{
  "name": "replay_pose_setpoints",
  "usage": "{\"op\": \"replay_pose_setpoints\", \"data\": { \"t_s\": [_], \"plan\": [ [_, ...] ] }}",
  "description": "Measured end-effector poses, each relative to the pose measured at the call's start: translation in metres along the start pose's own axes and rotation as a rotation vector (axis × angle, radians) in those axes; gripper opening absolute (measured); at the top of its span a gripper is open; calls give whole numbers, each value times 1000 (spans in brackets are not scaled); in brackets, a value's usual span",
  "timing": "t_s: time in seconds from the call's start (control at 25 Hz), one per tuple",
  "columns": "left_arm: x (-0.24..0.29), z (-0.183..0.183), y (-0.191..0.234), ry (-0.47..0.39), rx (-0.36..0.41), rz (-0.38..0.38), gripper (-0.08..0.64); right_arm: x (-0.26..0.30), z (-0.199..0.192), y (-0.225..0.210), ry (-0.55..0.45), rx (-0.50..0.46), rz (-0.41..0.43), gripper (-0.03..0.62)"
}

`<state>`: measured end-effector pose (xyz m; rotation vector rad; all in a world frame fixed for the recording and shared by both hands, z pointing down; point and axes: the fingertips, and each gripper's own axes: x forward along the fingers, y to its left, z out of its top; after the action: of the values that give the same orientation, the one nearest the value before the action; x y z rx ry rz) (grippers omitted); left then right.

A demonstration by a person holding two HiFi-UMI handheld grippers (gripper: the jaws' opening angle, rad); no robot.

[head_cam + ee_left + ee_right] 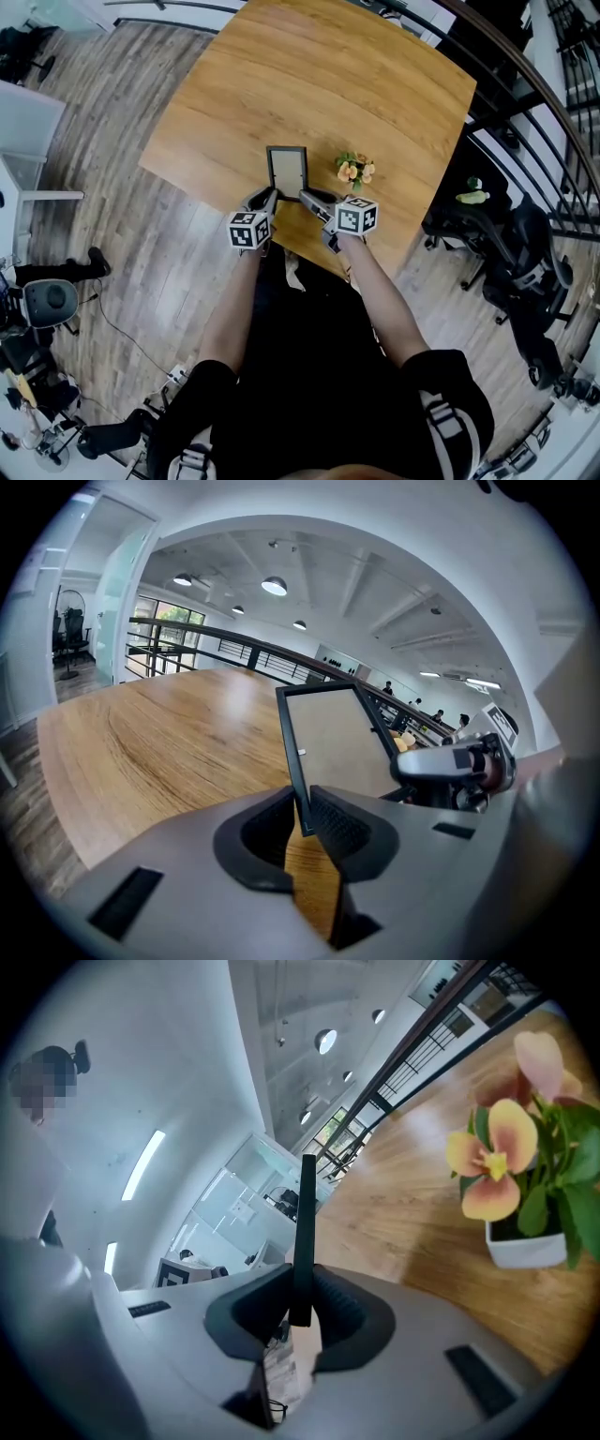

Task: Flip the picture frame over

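1 wide wooden surface carries the scene. The picture frame sits near its 6 o'clock edge, long axis running 6 to 12 o'clock away from the person. It reaches out toward 12 o'clock from both sets of jaws. In the gripper views it looks tilted up off the wood rather than lying flat.

The left gripper has its jaws clamped on the frame's 7 o'clock corner. The right gripper has its jaws pinched on the 5 o'clock corner, seeing the frame edge-on. Both hands are equally near, so the flip probably turns about the held near edge.

1 small potted flower stands just beside the frame at 3 o'clock, near enough to mind.
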<state>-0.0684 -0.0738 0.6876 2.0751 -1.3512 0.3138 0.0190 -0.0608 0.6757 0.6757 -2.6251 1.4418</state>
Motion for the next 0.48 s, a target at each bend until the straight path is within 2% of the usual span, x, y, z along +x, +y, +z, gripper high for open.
{"op": "replay_pose_setpoints", "data": {
  "t_s": [0.28, 0.48],
  "plan": [
    [-3, -4, 19, 17, -10, 9, 58, 9, 6, -2, 2, -25, -31, 77],
    [-9, 17, 25, -48, -59, -5, 61, 10, 10, -7, 18, -99, -100, 77]
  ]
}}
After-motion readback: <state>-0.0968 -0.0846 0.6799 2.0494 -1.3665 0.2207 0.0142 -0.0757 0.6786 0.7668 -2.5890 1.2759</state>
